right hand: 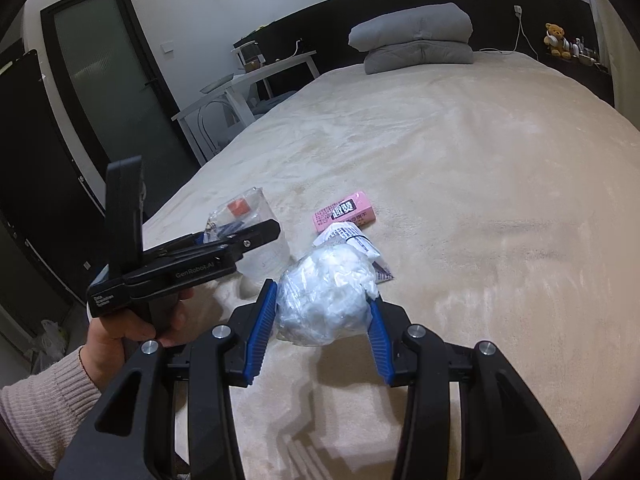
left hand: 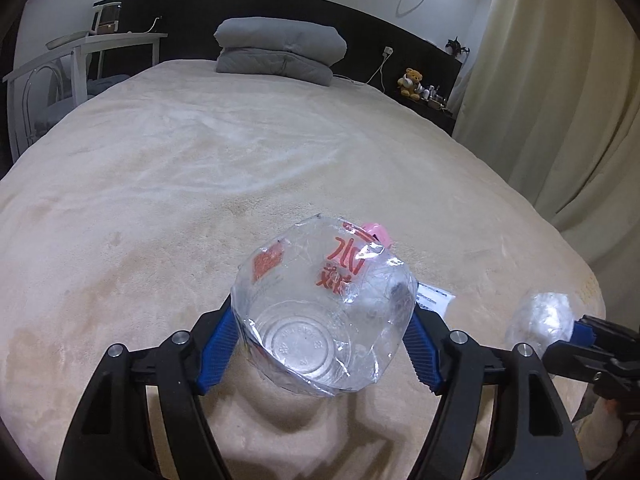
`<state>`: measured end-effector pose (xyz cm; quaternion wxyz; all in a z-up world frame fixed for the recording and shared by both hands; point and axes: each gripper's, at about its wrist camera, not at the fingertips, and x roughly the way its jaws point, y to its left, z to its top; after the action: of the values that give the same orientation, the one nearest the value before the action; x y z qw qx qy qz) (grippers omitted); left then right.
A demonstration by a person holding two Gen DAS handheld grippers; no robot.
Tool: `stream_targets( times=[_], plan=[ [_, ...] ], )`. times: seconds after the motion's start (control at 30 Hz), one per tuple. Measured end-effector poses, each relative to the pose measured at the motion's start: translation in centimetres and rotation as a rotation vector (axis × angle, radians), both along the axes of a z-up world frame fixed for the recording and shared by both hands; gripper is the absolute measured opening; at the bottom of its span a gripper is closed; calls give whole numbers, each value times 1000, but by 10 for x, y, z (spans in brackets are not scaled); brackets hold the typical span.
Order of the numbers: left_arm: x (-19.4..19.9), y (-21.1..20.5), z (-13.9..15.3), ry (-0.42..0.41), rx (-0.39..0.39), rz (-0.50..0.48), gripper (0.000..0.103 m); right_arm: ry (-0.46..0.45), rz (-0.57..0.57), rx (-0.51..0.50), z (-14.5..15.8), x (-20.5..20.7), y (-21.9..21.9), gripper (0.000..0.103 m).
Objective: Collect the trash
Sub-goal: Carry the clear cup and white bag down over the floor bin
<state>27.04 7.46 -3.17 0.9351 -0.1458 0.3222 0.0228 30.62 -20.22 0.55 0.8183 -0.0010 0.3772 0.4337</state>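
Clamping crushed bottle [left hand: 324, 312] in left gripper [left hand: 324, 344], tissue wad [right hand: 326, 296] in right gripper [right hand: 324, 316]; pink packet [right hand: 345, 211] at twelve o'clock, uncollected.

We see a bed [right hand: 460, 168] under a cream plush cover. At its far end lies a folded grey quilt [right hand: 416, 40]. Near us a pink packet [right hand: 346, 210] lies flat, with a printed paper slip [right hand: 352, 238] just beside its near edge.
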Motion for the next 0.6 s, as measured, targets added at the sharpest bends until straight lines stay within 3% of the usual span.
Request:
stream_targets(
  times=[0.27,0.47,0.6],
  plan=[
    [-44,-16,19,-46,-21,-24,72,-6,-1,-40,-6,-14,-15,44],
    [-80,-16,25,-65,-37,-7,72,38,-51,-3,-3,-24,-40,44],
    [-109,-15,24,-68,-88,25,72,74,-58,21,-1,-38,-52,44]
  ],
)
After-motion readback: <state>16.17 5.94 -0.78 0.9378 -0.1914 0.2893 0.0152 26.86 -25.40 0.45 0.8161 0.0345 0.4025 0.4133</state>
